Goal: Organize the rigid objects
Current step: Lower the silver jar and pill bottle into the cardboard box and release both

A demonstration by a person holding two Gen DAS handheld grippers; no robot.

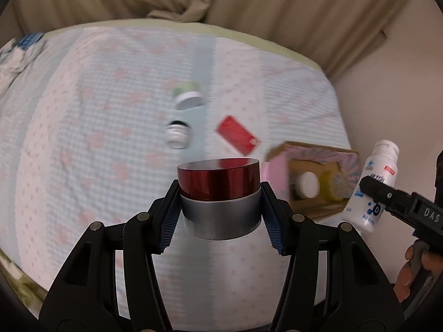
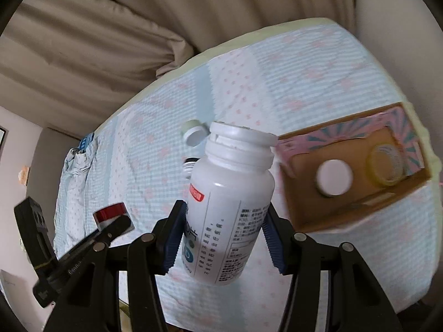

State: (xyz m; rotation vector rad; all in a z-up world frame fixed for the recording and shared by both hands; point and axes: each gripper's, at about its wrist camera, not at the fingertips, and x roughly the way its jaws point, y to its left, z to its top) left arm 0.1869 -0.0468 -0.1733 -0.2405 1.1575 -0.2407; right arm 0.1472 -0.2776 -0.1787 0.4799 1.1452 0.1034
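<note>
A round jar (image 1: 219,193) with a red lid and grey body is clamped between the pads of the left gripper (image 1: 220,207), held above the bed (image 1: 83,138). A white pill bottle (image 2: 229,210) is gripped, tilted, by the right gripper (image 2: 223,229). Near the bed's right edge, an open cardboard box (image 2: 357,202) holds a white-capped bottle (image 2: 334,177) and a yellowish jar (image 2: 386,166).

A bed (image 1: 97,138) covered with a pale blue and pink patterned sheet is seen. Lying on it are a green-labelled white jar (image 1: 188,96), a small black-and-white jar (image 1: 177,135), a red card (image 1: 238,135) and, at the right edge, an open cardboard box (image 2: 357,202).
</note>
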